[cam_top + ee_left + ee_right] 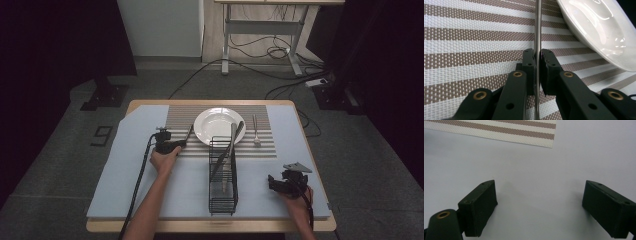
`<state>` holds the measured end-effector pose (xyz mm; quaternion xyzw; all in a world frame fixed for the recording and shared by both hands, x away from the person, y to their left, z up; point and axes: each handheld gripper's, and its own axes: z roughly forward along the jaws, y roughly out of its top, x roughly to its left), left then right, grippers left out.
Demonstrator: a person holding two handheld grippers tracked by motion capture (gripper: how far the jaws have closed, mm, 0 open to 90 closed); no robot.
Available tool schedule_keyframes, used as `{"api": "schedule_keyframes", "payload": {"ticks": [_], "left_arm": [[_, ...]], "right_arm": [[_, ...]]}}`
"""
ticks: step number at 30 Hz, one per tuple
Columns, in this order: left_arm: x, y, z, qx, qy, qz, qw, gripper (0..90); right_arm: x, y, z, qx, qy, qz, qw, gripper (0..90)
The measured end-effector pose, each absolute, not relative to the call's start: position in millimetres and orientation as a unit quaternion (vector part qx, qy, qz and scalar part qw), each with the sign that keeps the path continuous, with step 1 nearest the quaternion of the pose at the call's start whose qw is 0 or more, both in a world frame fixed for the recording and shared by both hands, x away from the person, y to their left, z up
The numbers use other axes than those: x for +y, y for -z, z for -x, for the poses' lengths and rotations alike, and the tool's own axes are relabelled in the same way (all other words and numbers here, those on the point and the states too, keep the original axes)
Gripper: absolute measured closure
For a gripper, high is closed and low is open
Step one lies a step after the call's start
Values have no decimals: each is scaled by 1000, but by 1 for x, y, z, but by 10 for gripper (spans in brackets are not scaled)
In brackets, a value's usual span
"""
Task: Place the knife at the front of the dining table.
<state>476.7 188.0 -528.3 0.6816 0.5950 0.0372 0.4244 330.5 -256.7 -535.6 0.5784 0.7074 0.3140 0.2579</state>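
Dim room, wooden desk [150, 104] w/ blue-grey mat [125, 185] and striped placemat [180, 116] on top.

Item 1 – left hand-held gripper [537, 56]: jaws closed tight on thin metal utensil [538, 25], prob. a table knife seen edge-on; blade end not identifiable. Utensil runs straight up between pads, over placemat, just beside rim of white plate [599, 30], left of it. High view: left hand-held gripper [181, 143] low over placemat edge, forearm reaching fwd from bottom, wrist roughly level.

Item 2 – right hand-held gripper [539, 202]: jaws wide apart, nothing between; bare mat beneath. High view: right hand-held gripper [276, 182] at near-right corner, hand resting.

Item 3 – black wire caddy [223, 180], centre, w/ cutlery leaning out toward plate. Fork [255, 131] lies right of plate.

Step judged: laying knife left of plate. Do well: lower flat, keep parallel to plate edge and placemat stripes' cross-line, clear of rim; release only once it rests.
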Motion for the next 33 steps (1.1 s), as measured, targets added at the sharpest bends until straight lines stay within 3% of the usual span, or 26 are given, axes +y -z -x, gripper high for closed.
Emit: {"api": "schedule_keyframes", "payload": {"ticks": [6, 23, 29, 33], "left_arm": [[185, 525, -477, 590, -38, -689, 420, 722], [193, 523, -471, 569, -45, -708, 416, 659], [183, 521, -470, 543, -62, -734, 403, 582], [172, 519, -470, 523, -102, -759, 373, 584]], "right_arm": [[-257, 536, -330, 708, -314, -578, 258, 119], [-257, 536, -331, 708, -314, -578, 259, 119], [-257, 536, -331, 707, -314, -578, 259, 119], [-257, 536, -331, 707, -314, -578, 259, 119]]}}
